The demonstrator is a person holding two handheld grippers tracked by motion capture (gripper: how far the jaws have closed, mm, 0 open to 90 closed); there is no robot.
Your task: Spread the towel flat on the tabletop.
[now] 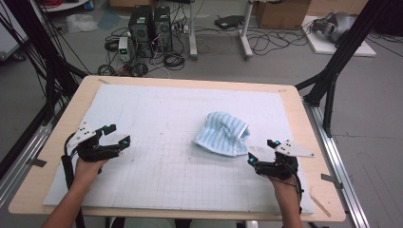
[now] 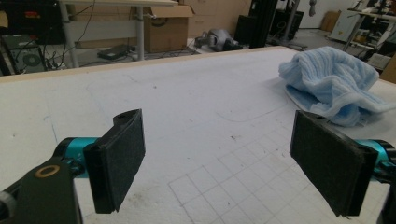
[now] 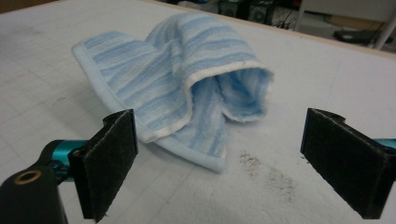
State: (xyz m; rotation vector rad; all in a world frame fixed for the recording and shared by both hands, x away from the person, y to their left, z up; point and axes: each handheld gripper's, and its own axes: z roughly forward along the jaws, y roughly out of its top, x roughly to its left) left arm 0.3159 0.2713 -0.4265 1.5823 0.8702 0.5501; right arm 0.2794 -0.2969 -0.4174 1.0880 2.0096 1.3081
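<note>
Blue-and-white striped terry towel (image 1: 222,134) lay crumpled in a loose heap right of centre in the high view, resting on the white gridded mat (image 1: 157,166) that covered the wooden worktop (image 1: 297,114). One folded edge with a pale hem arched upward, leaving a hollow open toward the lower right of the frame.

Left tongs (image 1: 116,135) sat at the left of the high view, held in a hand (image 1: 88,168), well apart from the towel. Jaws stood spread wide, nothing between them. In the left gripper view the left tongs (image 2: 219,163) framed bare mat, and the towel (image 2: 334,84) appeared at the upper right of the frame.

Right tongs (image 1: 261,152) sat at the lower right of the high view, near the towel's lower right edge, apart from it. Jaws spread wide, nothing gripped. In the right gripper view the right tongs (image 3: 219,163) pointed at the towel (image 3: 182,84), which took up the upper middle of the frame; its near corner lay just beyond the left jaw. A faint reddish-brown smudge (image 3: 266,172) marked the mat between the jaws.

Computer towers (image 1: 149,28) and cables lay on the floor beyond the worktop, at the top of the high view.
</note>
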